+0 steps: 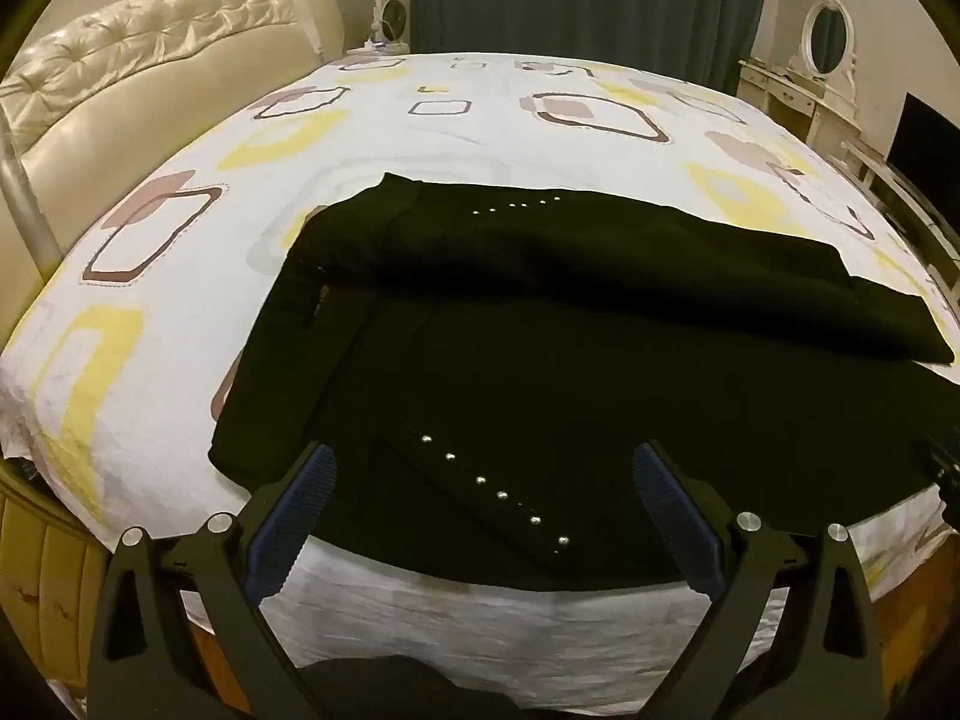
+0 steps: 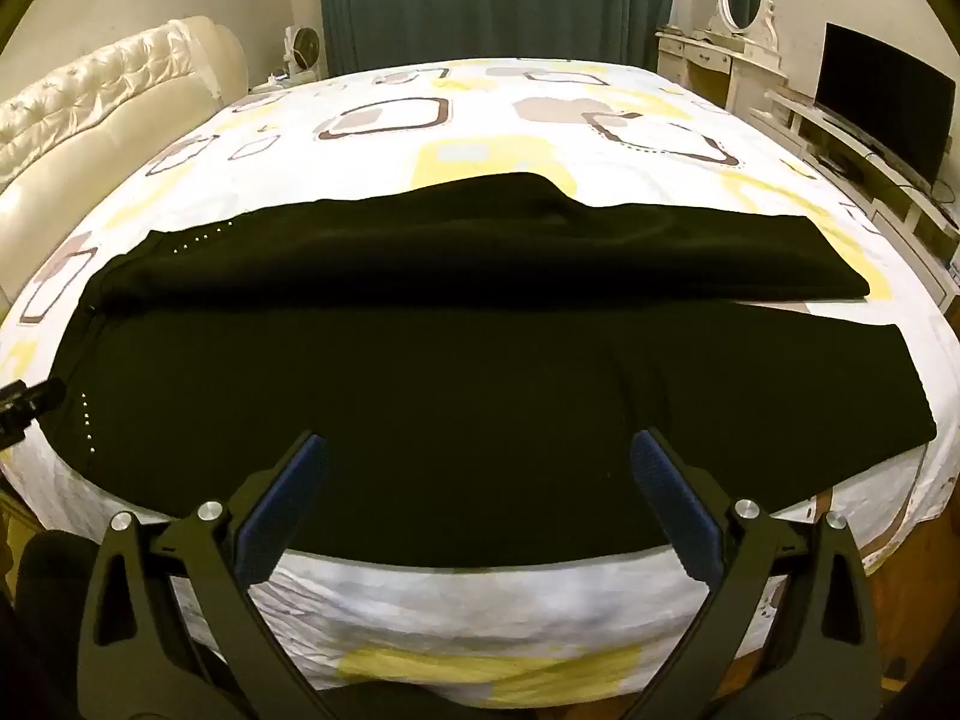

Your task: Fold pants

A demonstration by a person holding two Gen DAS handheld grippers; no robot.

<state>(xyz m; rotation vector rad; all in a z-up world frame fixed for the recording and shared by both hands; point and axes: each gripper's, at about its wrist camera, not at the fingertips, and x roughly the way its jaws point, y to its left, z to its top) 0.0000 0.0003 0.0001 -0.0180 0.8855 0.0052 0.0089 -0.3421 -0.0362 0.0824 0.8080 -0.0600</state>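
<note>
Pants [image 2: 384,396] lie flat across the bed [image 2: 480,120], both legs just ahead of my grippers. Left gripper [image 1: 480,468] and right gripper [image 2: 480,456] spread, empty. First fold unstarted; next, pinch near leg edge.

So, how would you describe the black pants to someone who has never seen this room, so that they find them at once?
Look at the big bed with the white sheet printed in yellow and brown squares. Across its near edge lie the black pants, spread sideways with the two legs running to the right. They are the only dark thing on the bed, and small rows of silver studs shine near the waist.
</note>
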